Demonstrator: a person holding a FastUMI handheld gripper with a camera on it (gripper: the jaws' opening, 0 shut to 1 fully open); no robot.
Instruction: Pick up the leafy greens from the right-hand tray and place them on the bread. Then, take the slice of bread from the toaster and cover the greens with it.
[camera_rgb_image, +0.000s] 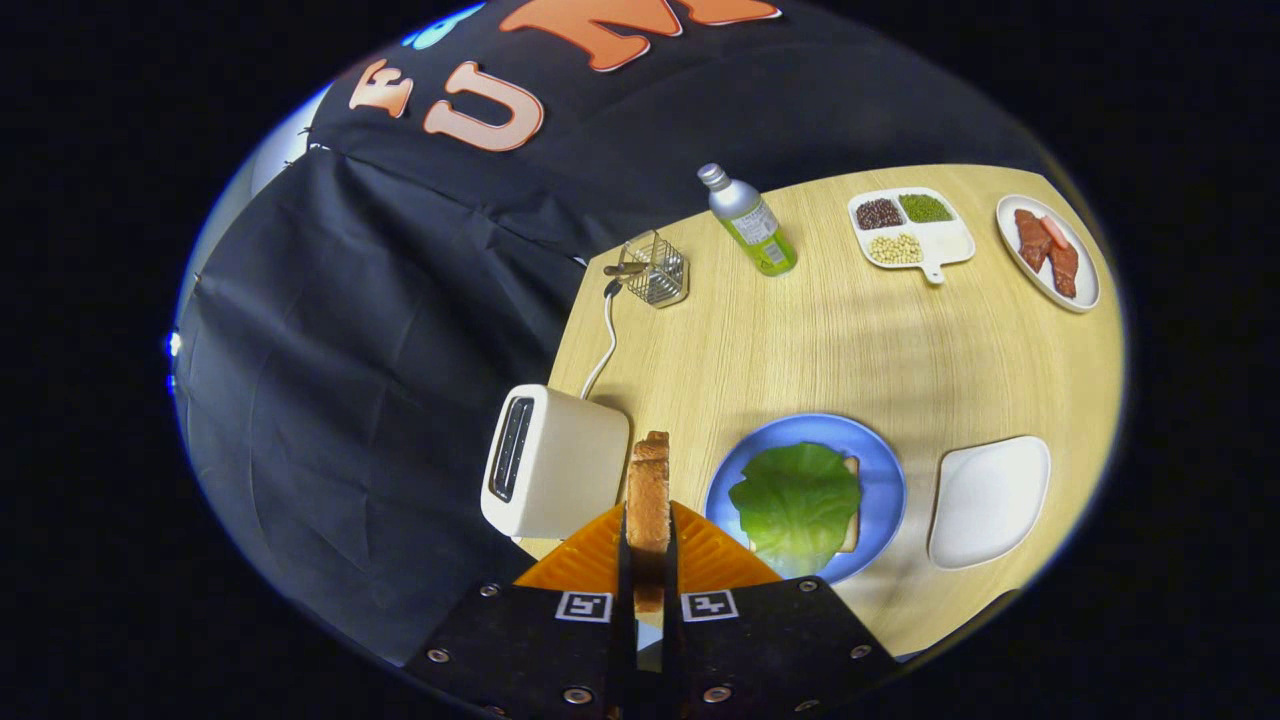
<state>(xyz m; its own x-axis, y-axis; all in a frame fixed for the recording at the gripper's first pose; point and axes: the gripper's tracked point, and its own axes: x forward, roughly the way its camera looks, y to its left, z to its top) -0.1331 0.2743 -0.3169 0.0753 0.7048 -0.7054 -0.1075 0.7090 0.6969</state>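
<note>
1 slice of bread (648, 500) is clamped upright between the nearly closed fingers (648, 560), beside the toaster (550, 462). Greens (797, 503) already lie on the plate (880, 470); covering them is judged next.

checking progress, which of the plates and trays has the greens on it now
The blue plate just ahead of the claw, which grips a bread slice; the greens lie on it.

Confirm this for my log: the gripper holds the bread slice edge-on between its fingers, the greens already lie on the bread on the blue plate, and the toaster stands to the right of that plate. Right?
Not quite. In the gripper view the toaster stands left of the blue plate, not right. The rest holds: the gripper is shut on the bread slice, edge-on, and the greens lie on the bread on the plate.
</note>
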